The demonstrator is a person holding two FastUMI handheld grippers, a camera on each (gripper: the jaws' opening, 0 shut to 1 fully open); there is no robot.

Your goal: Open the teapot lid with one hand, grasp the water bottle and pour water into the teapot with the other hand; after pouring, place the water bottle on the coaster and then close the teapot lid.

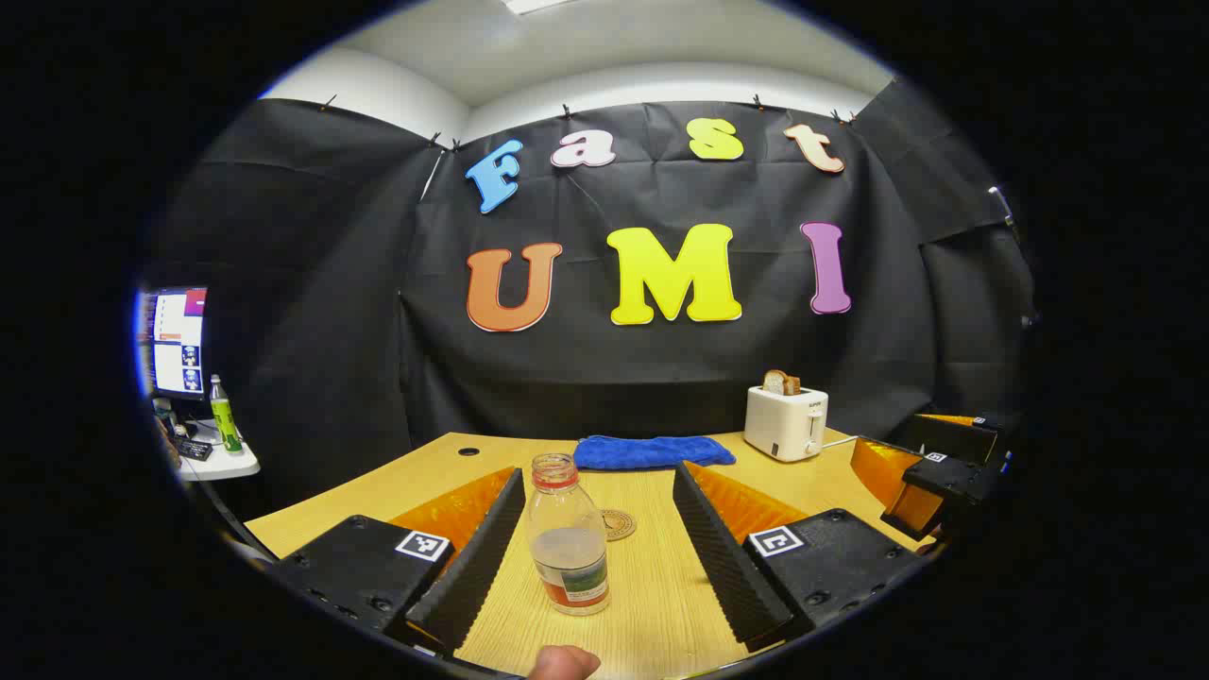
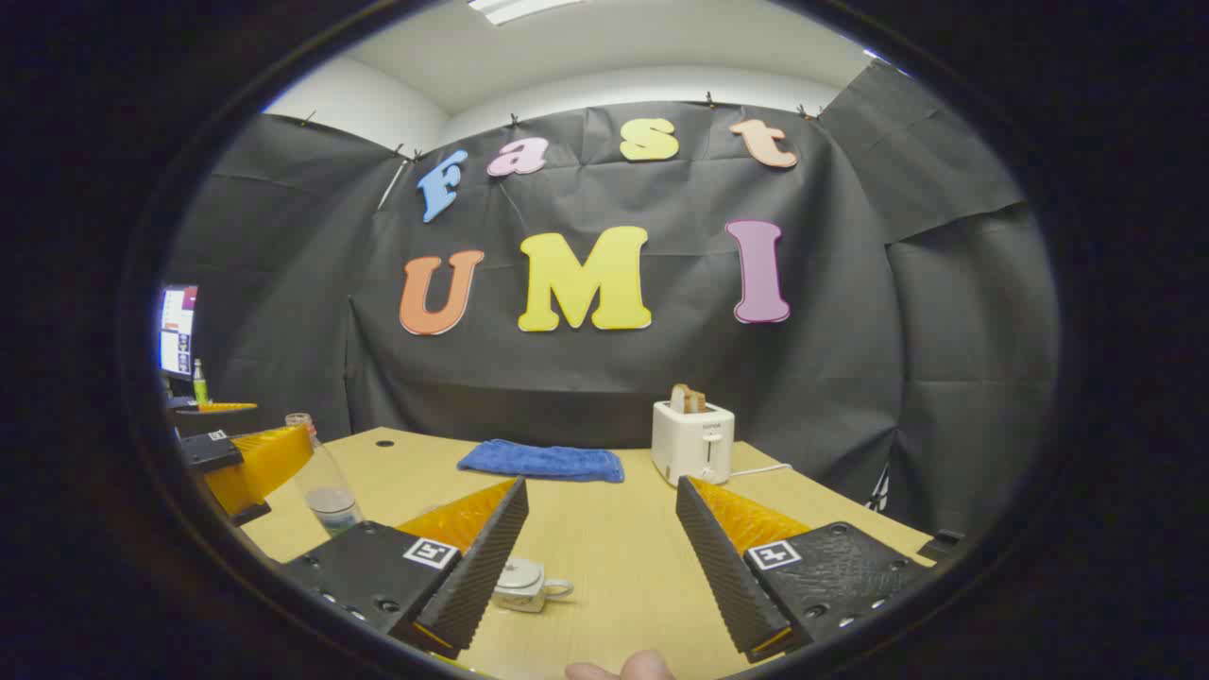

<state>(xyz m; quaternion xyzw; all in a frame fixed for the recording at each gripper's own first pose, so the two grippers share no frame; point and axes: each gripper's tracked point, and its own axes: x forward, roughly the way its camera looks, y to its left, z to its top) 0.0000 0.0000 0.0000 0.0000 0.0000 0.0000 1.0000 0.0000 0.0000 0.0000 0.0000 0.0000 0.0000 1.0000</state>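
Note:
A clear plastic water bottle [image 1: 568, 536], uncapped and partly filled, stands upright on the wooden table [image 1: 652, 604]. It sits between the fingers of my left gripper [image 1: 599, 475], which is open and not touching it. Just behind the bottle lies a round coaster [image 1: 619, 524]. In the right gripper view, a small white teapot [image 2: 525, 584] with its lid on rests low between the fingers of my open right gripper [image 2: 601, 485], partly hidden behind the left finger [image 2: 477, 567]. The bottle [image 2: 326, 486] and left gripper [image 2: 247, 460] show at far left there.
A folded blue towel [image 1: 652, 451] lies at the table's back, with a white toaster [image 1: 786, 423] holding bread to its right. The right gripper [image 1: 935, 472] hangs at the right edge. A side stand with a monitor [image 1: 176, 342] and a green bottle [image 1: 225, 416] is off left.

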